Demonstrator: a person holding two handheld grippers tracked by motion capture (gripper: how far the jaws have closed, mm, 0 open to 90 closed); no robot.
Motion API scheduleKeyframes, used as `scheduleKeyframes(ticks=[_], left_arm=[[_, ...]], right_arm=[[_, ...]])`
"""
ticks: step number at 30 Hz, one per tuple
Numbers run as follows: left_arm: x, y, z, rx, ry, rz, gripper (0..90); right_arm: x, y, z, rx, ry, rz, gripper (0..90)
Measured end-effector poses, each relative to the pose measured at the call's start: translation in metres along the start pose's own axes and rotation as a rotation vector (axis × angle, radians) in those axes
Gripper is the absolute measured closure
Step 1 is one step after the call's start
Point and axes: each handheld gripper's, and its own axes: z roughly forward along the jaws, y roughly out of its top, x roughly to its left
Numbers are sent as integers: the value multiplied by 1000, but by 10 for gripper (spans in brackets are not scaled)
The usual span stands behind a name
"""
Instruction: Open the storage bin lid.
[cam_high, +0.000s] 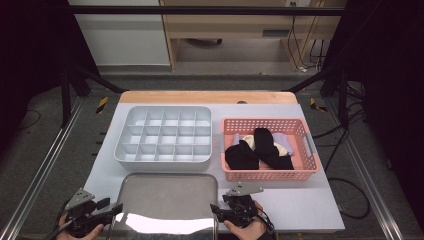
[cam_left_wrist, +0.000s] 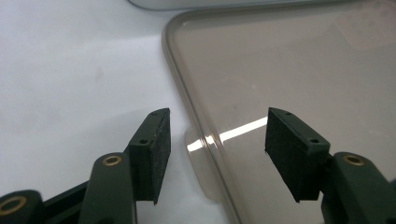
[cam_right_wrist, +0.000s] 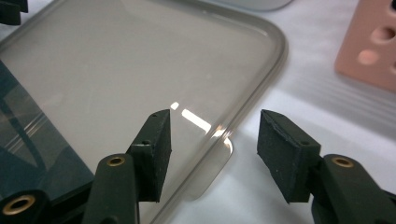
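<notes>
A shiny metal tray (cam_high: 167, 195) lies at the table's front middle. My left gripper (cam_high: 112, 206) sits at the tray's left edge, held by a hand. In the left gripper view its open jaws (cam_left_wrist: 217, 126) straddle the tray's rim (cam_left_wrist: 205, 140) without touching it. My right gripper (cam_high: 219, 205) is at the tray's right edge. In the right gripper view it (cam_right_wrist: 215, 123) is open too, one jaw over the tray (cam_right_wrist: 140, 60) and one over the table, with the rim between them untouched.
Behind the tray stands an empty grey compartment box (cam_high: 162, 161). To its right, a pink basket (cam_high: 270, 175) holds black socks (cam_high: 262, 145) and some pale ones. The basket's corner (cam_right_wrist: 373, 46) is close to my right gripper. White table surface (cam_high: 300, 200) lies front right.
</notes>
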Motion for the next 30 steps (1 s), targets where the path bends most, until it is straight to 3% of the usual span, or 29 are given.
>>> scheduleKeyframes(ticks=[6,12,14,16,18,30], left_arm=[[5,14,3,-38,-12,17,415],[5,26,2,-88,14,43,449],[4,29,4,-144,24,83,463],[2,32,5,-167,23,97,462],[0,36,7,-147,-1,76,459],[-15,60,10,-166,30,42,426]], right_arm=[[-2,6,-2,-59,0,-42,445],[-5,18,-10,-121,2,-65,445],[-8,21,-14,-140,-2,-61,450],[-11,25,-18,-159,-4,-55,455],[-14,29,-21,-170,-11,-51,459],[-34,60,-39,-251,-59,-50,471]])
